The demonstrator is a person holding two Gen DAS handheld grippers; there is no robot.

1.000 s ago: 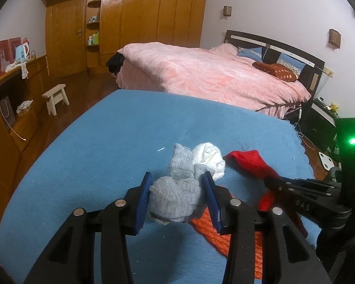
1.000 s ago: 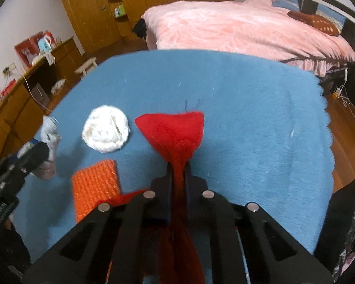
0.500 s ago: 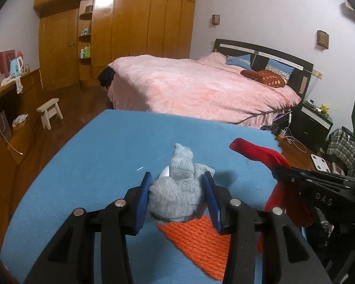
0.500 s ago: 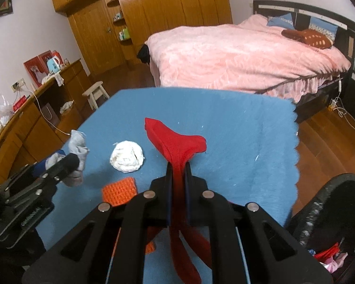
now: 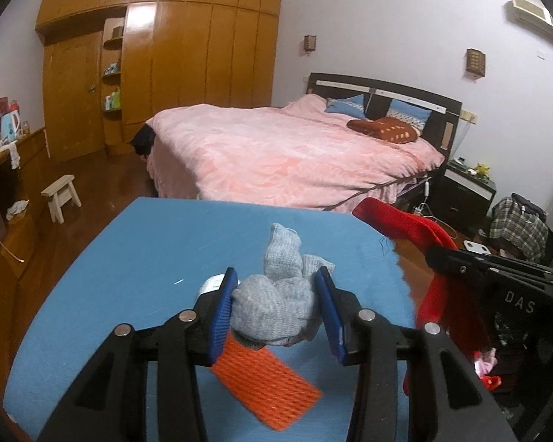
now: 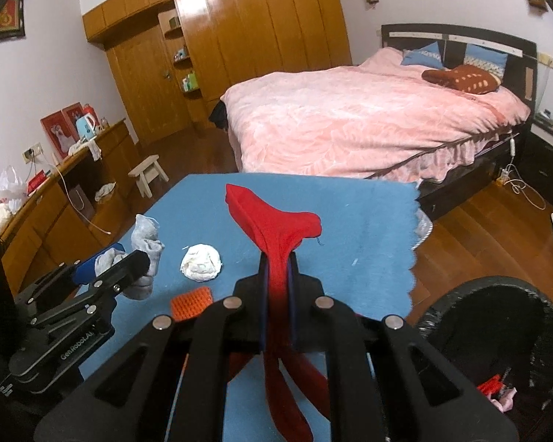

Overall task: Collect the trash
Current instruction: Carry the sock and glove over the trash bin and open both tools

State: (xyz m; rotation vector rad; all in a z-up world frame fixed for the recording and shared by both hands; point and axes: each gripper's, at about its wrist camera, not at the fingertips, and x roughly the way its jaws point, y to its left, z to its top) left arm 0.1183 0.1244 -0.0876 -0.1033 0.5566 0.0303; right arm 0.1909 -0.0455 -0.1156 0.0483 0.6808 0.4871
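My left gripper (image 5: pixel 276 307) is shut on a grey sock (image 5: pixel 276 305) and holds it above the blue table (image 5: pixel 129 269). It also shows in the right wrist view (image 6: pixel 143 246). My right gripper (image 6: pixel 276 280) is shut on a red cloth (image 6: pixel 272 228) that hangs down below the fingers; it also shows in the left wrist view (image 5: pixel 405 224). A white crumpled wad (image 6: pixel 201 262) and an orange knitted piece (image 6: pixel 191 304) lie on the table. The orange piece shows under my left gripper (image 5: pixel 265 383).
A black-lined trash bin (image 6: pixel 497 350) with some scraps inside stands at the table's right edge. A pink bed (image 6: pixel 368 118) lies beyond the table, a wooden wardrobe (image 6: pixel 239 37) behind it. A small stool (image 6: pixel 147 175) and a low wooden cabinet (image 6: pixel 55 199) are at the left.
Both grippers have risen and pulled back from the table with the sock and the red cloth. The trash bin has come further into the right wrist view.
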